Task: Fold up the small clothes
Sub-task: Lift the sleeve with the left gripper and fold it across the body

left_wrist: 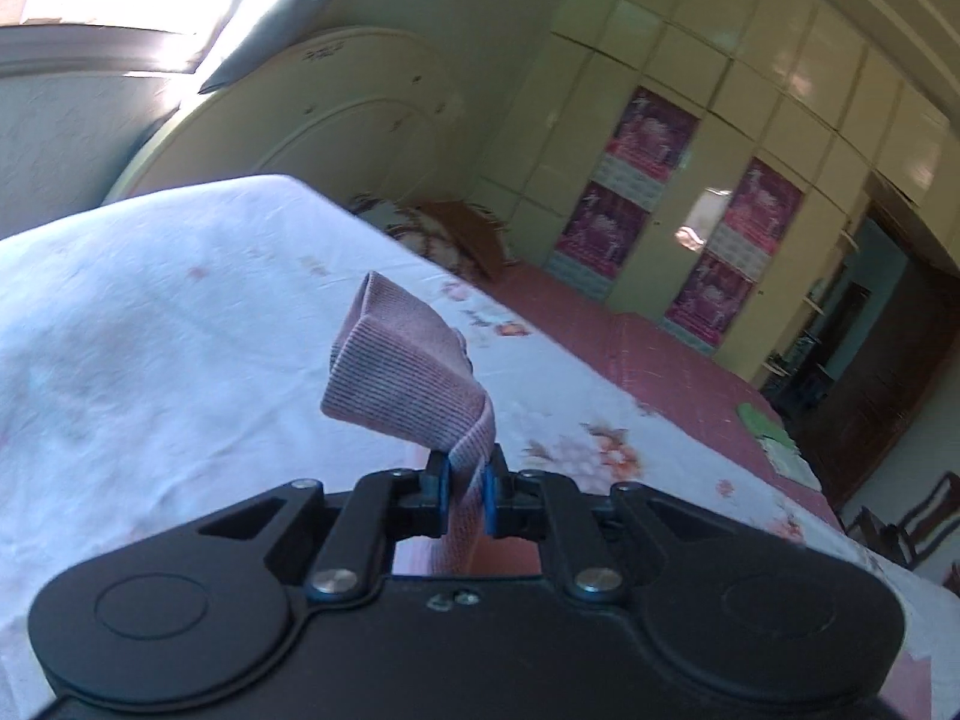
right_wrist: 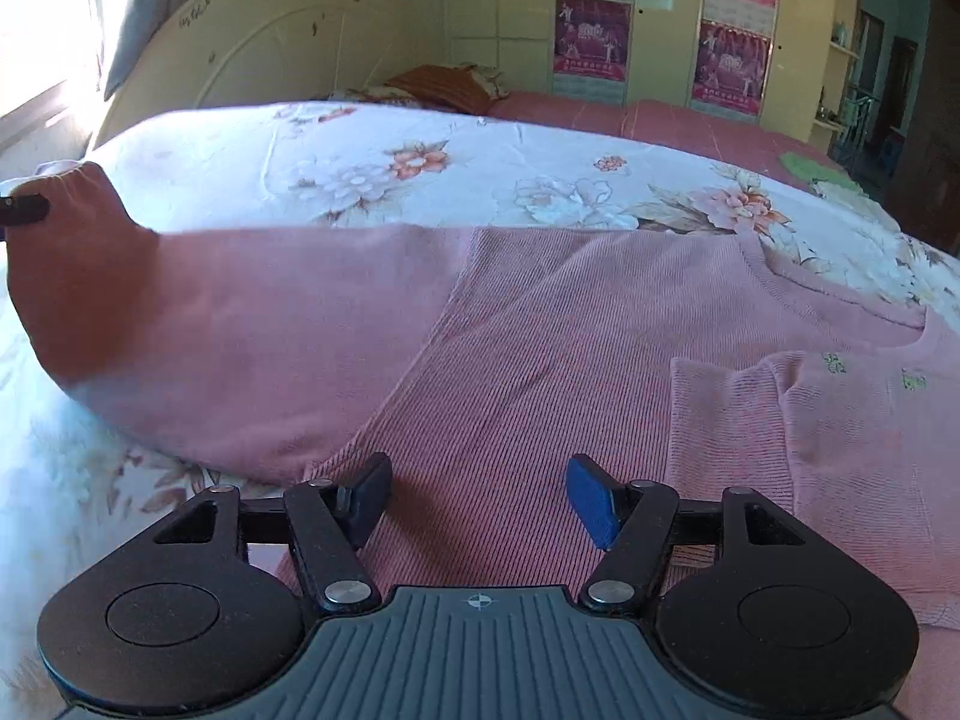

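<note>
While the pink sweater (right_wrist: pixel 540 330) lies spread across the flowered bedsheet (right_wrist: pixel 372 150), the left gripper (left_wrist: pixel 467 480) is clenched on a sleeve cuff (left_wrist: pixel 408 372), holding it up off the sheet; ribbed cloth runs between the blue pads (left_wrist: pixel 489 501); in the right wrist view the raised sleeve (right_wrist: pixel 78 276) stands at the sheet's left edge, a dark fingertip touching it; right gripper (right_wrist: pixel 480 495) released, jaws wide apart over the sweater's body; other sleeve (right_wrist: pixel 810 450) folded across the chest on the right; neckline toward the sheet's far right; headboard (right_wrist: pixel 270 48) and wardrobe (right_wrist: pixel 660 30) beyond the bed.
</note>
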`<state>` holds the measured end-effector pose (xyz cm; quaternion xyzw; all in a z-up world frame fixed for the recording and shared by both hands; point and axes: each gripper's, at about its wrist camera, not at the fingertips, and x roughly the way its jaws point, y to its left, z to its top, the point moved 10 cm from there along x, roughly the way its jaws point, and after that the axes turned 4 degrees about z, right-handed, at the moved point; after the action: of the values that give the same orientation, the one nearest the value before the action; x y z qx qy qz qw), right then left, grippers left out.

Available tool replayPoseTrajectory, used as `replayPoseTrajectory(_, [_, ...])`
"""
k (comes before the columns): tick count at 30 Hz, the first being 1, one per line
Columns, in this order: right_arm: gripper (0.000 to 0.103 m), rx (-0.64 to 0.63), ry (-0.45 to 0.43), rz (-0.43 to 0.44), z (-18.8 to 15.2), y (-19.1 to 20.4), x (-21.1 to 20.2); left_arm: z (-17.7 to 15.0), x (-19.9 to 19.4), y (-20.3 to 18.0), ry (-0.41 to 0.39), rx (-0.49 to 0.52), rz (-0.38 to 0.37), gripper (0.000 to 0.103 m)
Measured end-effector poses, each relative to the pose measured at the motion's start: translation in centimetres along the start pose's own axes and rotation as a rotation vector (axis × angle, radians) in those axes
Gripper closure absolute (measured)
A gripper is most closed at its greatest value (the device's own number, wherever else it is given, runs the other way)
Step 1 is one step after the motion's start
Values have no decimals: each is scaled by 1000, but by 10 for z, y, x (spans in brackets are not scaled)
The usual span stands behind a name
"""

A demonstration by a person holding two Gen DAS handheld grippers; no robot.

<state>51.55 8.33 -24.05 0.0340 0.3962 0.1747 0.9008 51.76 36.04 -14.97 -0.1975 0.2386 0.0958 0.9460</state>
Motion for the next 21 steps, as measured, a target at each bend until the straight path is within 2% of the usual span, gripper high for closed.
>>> replayPoseTrajectory(3, [38, 39, -56, 9, 12, -15, -19, -11, -6, -68, 21, 88, -117, 93])
replayPoseTrajectory(6, [38, 96, -90, -4, 20, -42, -39, -39, -6, -135, 63, 169, -221, 93])
replayPoseTrajectory(11, [38, 181, -117, -79, 13, -104, -71, -117, 6, -225, 188, 292, -352, 93])
replayPoseTrajectory(14, [38, 221, -110, -119, 0, -140, -87, -168, 19, -253, 277, 371, -370, 93])
replayPoseTrajectory(16, [38, 262, -98, -121, -9, -160, -95, -199, 27, -260, 349, 422, -357, 85])
replayPoseTrajectory(18, [38, 295, -94, -109, -14, -172, -101, -215, 28, -259, 384, 464, -329, 77])
replayPoseTrajectory(20, [38, 317, -101, -95, -16, -180, -107, -216, 19, -263, 363, 505, -319, 59])
replayPoseTrajectory(21, [38, 327, -106, -86, -17, -183, -110, -211, 12, -268, 331, 526, -316, 40])
